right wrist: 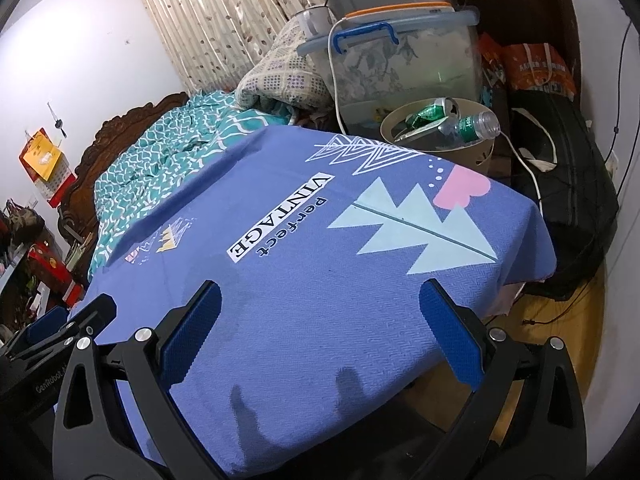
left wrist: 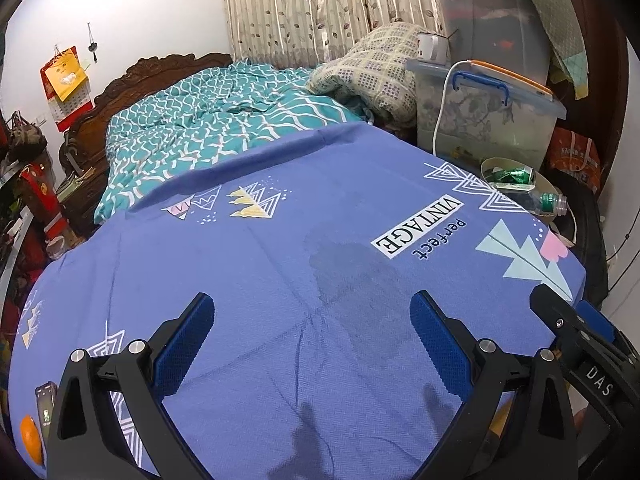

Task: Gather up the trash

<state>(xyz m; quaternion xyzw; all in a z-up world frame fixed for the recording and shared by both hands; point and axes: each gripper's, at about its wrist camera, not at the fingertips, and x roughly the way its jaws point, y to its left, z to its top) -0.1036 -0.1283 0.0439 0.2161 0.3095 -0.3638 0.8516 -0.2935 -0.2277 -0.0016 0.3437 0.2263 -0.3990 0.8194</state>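
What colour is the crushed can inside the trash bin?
Green; the crushed can shows best in the right wrist view.

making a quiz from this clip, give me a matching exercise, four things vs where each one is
Things:
1. green can
2. clear plastic bottle
3. white mug
4. orange

Places:
A. on the lid of the storage box
B. inside the beige bin
C. near edge of the blue sheet, beside a phone
D. neck sticking out over the bin's rim

Pairs: 1-B, 2-D, 3-A, 4-C
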